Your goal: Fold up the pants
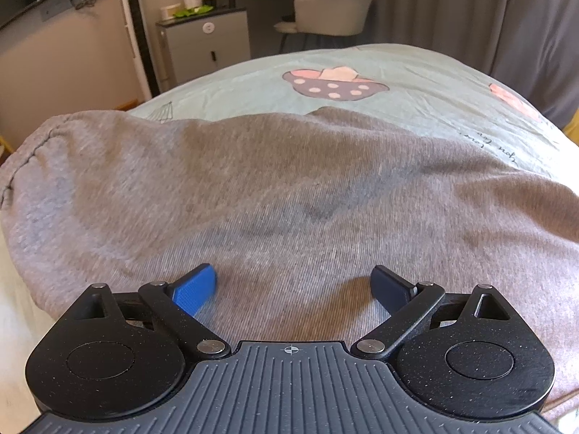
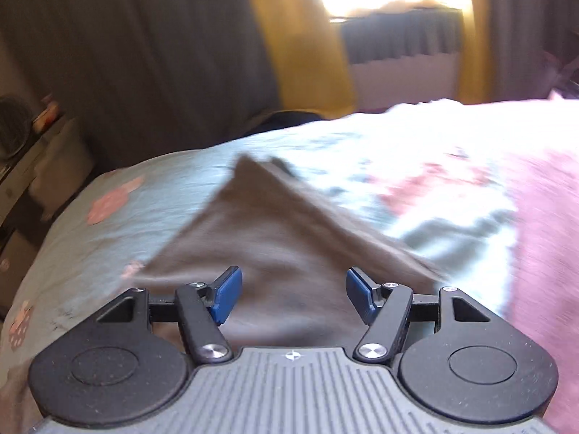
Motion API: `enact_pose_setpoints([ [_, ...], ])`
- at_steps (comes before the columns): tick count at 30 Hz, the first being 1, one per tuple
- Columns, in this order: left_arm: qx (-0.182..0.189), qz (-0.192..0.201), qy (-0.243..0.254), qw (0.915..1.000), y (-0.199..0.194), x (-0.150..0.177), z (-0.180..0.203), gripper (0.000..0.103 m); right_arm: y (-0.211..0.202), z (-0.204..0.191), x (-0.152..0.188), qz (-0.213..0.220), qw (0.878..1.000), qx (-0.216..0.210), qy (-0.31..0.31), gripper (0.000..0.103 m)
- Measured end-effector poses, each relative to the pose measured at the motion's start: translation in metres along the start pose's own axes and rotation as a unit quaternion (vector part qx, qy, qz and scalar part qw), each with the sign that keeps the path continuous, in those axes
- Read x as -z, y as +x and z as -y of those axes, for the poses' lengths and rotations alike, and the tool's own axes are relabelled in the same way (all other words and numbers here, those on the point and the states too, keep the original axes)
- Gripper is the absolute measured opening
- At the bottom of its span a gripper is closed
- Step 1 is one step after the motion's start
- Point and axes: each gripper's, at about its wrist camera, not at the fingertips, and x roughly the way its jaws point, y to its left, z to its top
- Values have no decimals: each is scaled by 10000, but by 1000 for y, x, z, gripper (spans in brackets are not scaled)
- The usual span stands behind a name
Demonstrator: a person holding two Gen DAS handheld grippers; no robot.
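Observation:
The grey-brown pants (image 1: 289, 188) lie spread on a bed with a pale green printed sheet (image 1: 416, 83). In the left wrist view they fill the middle, with a stitched hem at the far left. My left gripper (image 1: 295, 289) is open just above the fabric, holding nothing. In the blurred right wrist view the pants (image 2: 275, 224) taper to a point away from me. My right gripper (image 2: 293, 293) is open over the cloth, holding nothing.
A grey cabinet (image 1: 206, 47) and a white chair (image 1: 333, 7) stand beyond the bed's far edge. Grey curtains (image 1: 470, 7) hang at the right. A pink blanket (image 2: 542, 235) lies on the bed's right. A yellow curtain (image 2: 300, 36) and bright window lie beyond.

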Motion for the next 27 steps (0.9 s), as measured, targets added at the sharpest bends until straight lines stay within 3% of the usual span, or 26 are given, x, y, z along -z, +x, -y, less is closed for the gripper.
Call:
enact_pose_setpoints([
  [3, -49, 32, 59, 10000, -2, 1, 3, 98, 2, 39, 11, -313, 9984, 265, 397, 64],
  [5, -98, 38, 102, 9999, -4, 2, 5, 98, 8, 59, 15, -374, 9961, 78, 800, 60],
  [6, -127, 35, 120, 9998, -6, 3, 6, 98, 11, 64, 16, -365, 9945, -25, 979, 51],
  [13, -122, 279, 381, 9988, -28, 11, 17, 98, 39, 75, 6, -329, 9853, -292, 1653, 48],
  [14, -115, 290, 421, 9986, -30, 11, 19, 98, 41, 76, 4, -346, 9841, -328, 1711, 42],
  [15, -102, 286, 472, 9984, -30, 12, 22, 98, 41, 77, 3, -361, 9839, -327, 1717, 17],
  [16, -102, 282, 504, 9983, -31, 12, 24, 98, 36, 78, 3, -364, 9838, -503, 1680, 15],
  [21, 167, 205, 431, 9987, -33, 14, 30, 98, 9, 58, 1, 52, 9897, -1003, 1023, 16],
  [24, 532, -23, 299, 9981, -28, 15, 32, 98, 17, 53, -1, -48, 9930, -818, 855, 36],
  [26, 517, -95, 376, 9979, -24, 18, 34, 98, 29, 59, 1, -205, 9923, -672, 1018, 35],
  [27, 445, -112, 446, 9979, -23, 19, 34, 98, 32, 61, 2, -274, 9922, -608, 1053, 21],
])
